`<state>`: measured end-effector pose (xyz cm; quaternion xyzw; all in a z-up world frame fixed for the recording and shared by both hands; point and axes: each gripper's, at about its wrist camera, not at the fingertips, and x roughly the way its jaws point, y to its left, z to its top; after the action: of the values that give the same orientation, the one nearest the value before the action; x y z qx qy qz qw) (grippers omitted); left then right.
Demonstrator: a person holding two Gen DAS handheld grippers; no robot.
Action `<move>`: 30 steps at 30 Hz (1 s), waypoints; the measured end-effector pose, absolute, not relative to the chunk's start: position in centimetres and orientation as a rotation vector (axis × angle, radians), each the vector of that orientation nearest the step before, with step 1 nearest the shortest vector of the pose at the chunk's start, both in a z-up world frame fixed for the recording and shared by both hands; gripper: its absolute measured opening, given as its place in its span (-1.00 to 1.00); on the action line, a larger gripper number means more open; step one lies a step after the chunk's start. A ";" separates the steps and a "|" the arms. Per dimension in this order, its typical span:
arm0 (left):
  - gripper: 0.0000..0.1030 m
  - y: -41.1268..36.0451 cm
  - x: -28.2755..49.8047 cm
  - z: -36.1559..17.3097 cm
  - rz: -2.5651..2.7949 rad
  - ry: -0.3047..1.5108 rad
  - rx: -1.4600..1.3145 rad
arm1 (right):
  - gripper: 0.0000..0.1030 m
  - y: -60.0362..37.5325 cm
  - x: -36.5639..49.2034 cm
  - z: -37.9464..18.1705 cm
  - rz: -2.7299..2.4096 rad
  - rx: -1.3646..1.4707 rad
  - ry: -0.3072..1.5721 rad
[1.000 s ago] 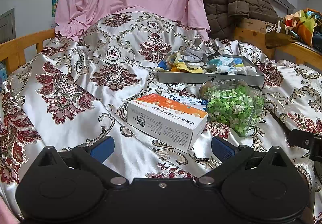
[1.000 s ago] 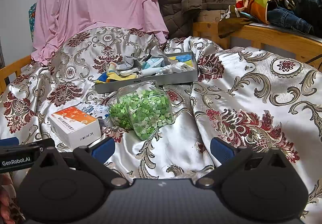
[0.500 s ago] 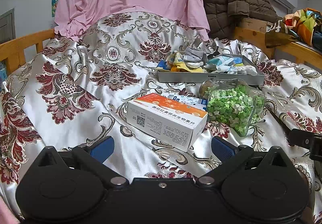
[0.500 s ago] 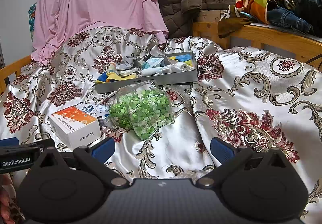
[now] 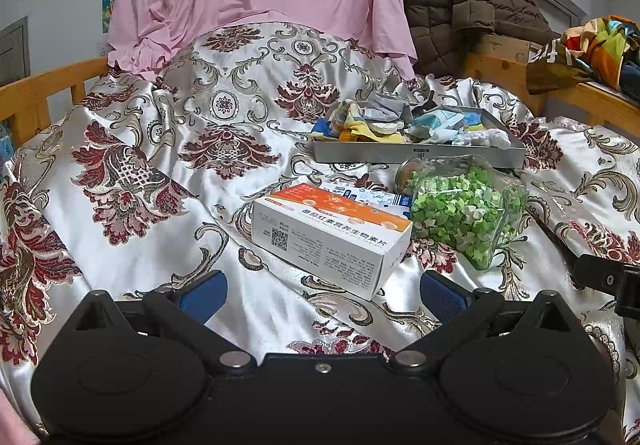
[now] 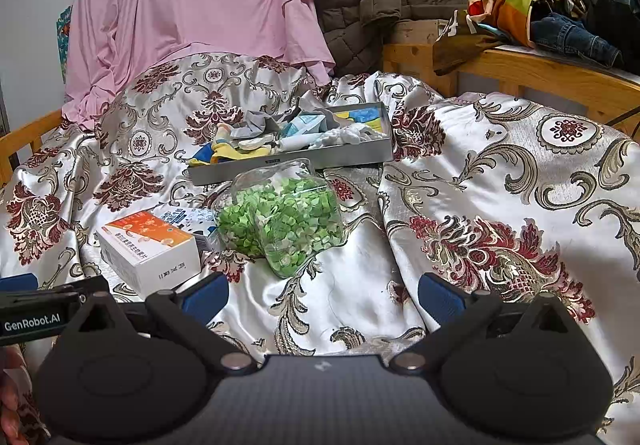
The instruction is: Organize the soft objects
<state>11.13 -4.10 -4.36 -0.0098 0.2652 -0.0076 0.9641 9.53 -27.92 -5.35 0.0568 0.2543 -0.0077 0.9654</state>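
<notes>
2 containers on the bedspread [image 5: 168,229]
Grey tray [image 5: 416,156] holds crumpled soft cloths [image 5: 360,125]; tipped glass jar [image 5: 468,211] holds green paper stars. Both grippers' jaws wide, empty.

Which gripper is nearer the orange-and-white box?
Left. The left gripper sits open directly before the orange-and-white box; the right gripper, also open, is off to the box's right, facing the jar of green stars.

the left gripper [image 5: 322,295] hangs low over the patterned satin cover [image 5: 168,149], fingers wide apart and empty. just ahead lies a white and orange box [image 5: 328,241], a jar of green paper stars [image 5: 464,215] on its side beside it, a grey tray [image 5: 416,155] of crumpled soft cloths [image 5: 372,125] behind.
</notes>
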 end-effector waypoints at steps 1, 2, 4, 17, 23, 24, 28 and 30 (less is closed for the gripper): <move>0.98 -4.1 11.1 -4.3 -0.015 0.535 -0.020 | 0.99 -27.9 9.5 -5.3 -0.016 0.115 0.515; 0.98 -4.1 11.1 -4.3 -0.017 0.536 -0.017 | 0.99 -27.9 9.5 -5.4 -0.016 0.115 0.515; 0.98 -4.2 11.1 -4.4 -0.018 0.547 -0.005 | 0.99 -27.9 9.5 -5.3 -0.016 0.114 0.514; 0.98 -4.3 10.8 -4.2 -0.026 0.552 -0.001 | 0.99 -27.9 9.6 -5.3 -0.015 0.113 0.514; 0.98 -4.4 10.9 -4.2 -0.020 0.554 0.007 | 0.99 -28.0 9.5 -5.4 -0.016 0.111 0.514; 0.98 -4.4 10.9 -4.2 -0.019 0.553 0.010 | 0.99 -27.9 9.5 -5.4 -0.016 0.112 0.514; 0.98 -4.3 10.9 -4.2 -0.020 0.554 0.010 | 0.99 -27.9 9.5 -5.4 -0.016 0.111 0.514; 0.98 -4.4 10.9 -4.2 -0.023 0.552 0.012 | 0.99 -27.9 9.5 -5.4 -0.016 0.111 0.515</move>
<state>10.88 -4.39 -4.18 0.0062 0.2725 -0.0112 0.9621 9.46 -27.95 -5.41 0.0550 0.2544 -0.0077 0.9655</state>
